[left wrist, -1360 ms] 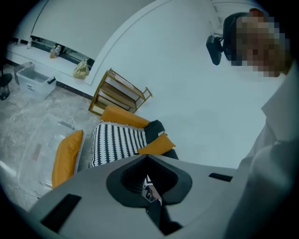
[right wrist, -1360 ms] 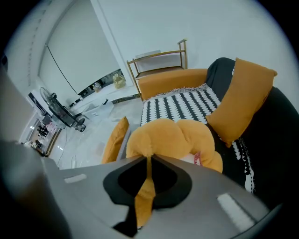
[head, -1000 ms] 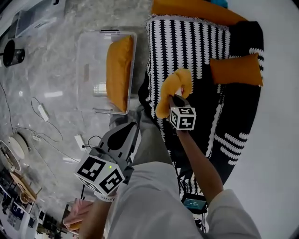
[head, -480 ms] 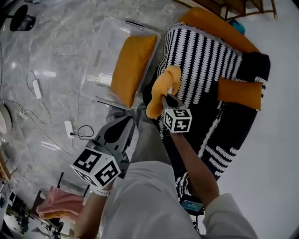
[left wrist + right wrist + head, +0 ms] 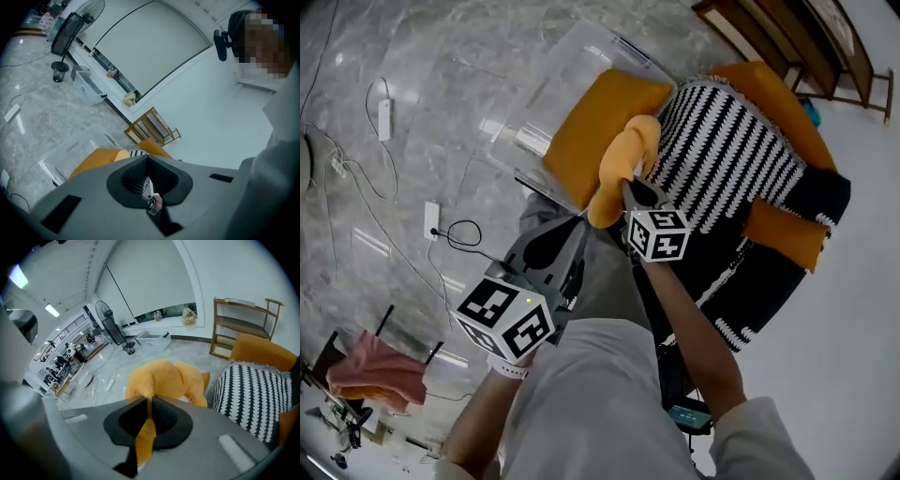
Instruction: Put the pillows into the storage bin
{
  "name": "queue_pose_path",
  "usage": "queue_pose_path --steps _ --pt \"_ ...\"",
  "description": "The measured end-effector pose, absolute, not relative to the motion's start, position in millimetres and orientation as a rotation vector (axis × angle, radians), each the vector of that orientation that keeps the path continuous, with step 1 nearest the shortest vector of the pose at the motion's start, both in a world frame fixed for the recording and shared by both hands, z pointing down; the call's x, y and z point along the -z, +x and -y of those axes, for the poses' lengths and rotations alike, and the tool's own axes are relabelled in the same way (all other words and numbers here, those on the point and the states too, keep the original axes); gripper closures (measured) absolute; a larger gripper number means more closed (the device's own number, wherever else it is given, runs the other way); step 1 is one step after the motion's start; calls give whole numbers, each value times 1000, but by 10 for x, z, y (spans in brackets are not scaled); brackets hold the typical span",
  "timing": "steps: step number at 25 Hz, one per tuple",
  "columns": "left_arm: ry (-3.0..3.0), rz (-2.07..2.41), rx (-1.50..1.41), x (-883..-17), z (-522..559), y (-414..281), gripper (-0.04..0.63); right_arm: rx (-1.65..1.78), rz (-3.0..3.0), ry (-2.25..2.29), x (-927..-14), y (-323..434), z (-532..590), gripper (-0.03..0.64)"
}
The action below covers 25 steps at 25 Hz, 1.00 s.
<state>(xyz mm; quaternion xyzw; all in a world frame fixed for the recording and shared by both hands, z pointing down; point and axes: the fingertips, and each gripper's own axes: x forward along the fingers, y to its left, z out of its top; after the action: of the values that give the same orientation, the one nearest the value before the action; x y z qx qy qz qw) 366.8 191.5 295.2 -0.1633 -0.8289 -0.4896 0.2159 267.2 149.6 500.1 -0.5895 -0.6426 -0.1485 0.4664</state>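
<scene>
A clear storage bin (image 5: 530,98) stands on the marble floor with a flat orange pillow (image 5: 595,131) inside it. My right gripper (image 5: 630,190) is shut on a fluffy orange pillow (image 5: 619,169), which hangs at the bin's near right edge; in the right gripper view the pillow (image 5: 164,380) bulges just beyond the jaws (image 5: 149,400). Another orange pillow (image 5: 786,234) lies on the black-and-white patterned chair (image 5: 722,141). My left gripper (image 5: 577,223) is shut and holds nothing, low beside the bin's near corner. In the left gripper view the bin (image 5: 61,150) and its pillow (image 5: 96,158) lie ahead.
Cables and a power strip (image 5: 431,220) lie on the floor left of the bin. A pink cloth (image 5: 375,370) is at the lower left. A wooden shelf (image 5: 811,37) stands behind the chair, with a standing fan (image 5: 105,317) farther off.
My right gripper has carried the fluffy pillow off the patterned chair leftward to the bin's edge. The left gripper has also moved toward the bin.
</scene>
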Motion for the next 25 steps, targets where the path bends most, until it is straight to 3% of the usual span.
queue_pose_path --steps 25 --pt "-798 2161 1528 -3624 -2906 5032 586 175 1325 -1468 -6219 3979 -3503 584"
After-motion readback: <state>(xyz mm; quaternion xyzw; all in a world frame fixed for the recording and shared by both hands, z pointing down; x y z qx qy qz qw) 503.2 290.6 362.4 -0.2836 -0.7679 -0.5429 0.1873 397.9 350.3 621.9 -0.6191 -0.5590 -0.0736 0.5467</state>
